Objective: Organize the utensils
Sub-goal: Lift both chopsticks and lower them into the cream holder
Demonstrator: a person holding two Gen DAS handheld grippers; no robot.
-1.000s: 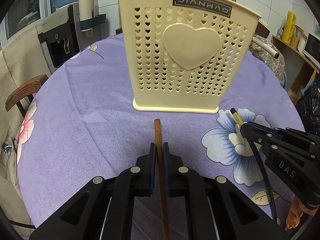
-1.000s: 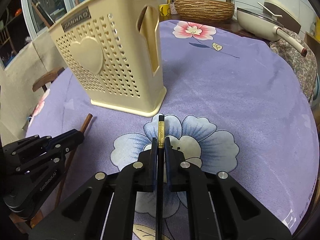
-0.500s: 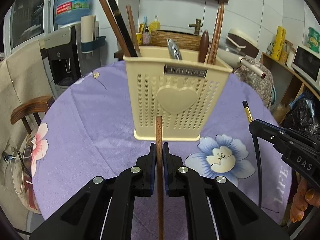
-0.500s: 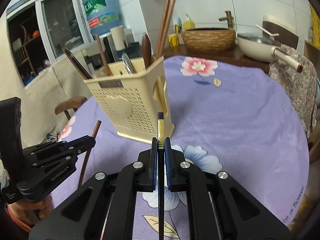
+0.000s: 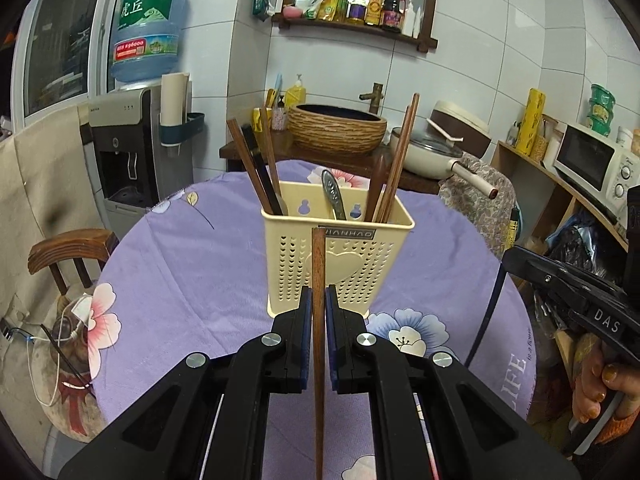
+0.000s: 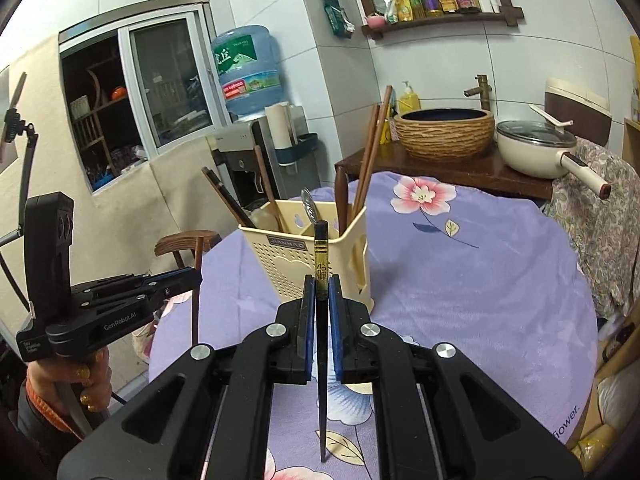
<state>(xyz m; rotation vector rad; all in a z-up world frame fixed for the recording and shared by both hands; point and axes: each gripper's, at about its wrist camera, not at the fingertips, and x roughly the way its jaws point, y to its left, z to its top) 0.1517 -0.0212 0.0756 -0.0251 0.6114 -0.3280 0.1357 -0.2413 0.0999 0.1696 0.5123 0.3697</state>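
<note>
A brown wooden chopstick [image 5: 318, 280] is clenched in the left claw [image 5: 316, 300], a black gold-banded chopstick [image 6: 321, 264] in the right claw [image 6: 321, 292]. Both are held above the purple table [image 5: 200, 272], with the cream perforated plastic holder [image 5: 338, 264] at twelve o'clock. Next, tips must be lowered into its compartments.

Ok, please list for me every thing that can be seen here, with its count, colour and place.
utensil holder: one, cream, on the table
tablecloth: one, purple with flowers, over the table
brown chopstick: one, in the left gripper
black chopstick: one, gold band, in the right gripper
utensils: several chopsticks and a metal spoon, in the holder
water bottle: one, blue, on the dispenser at the back left
basin: one, brown, behind the table
pan: one, cream, beside the basin
microwave: one, white, on the right
left gripper: black, shut
right gripper: black, shut
</note>
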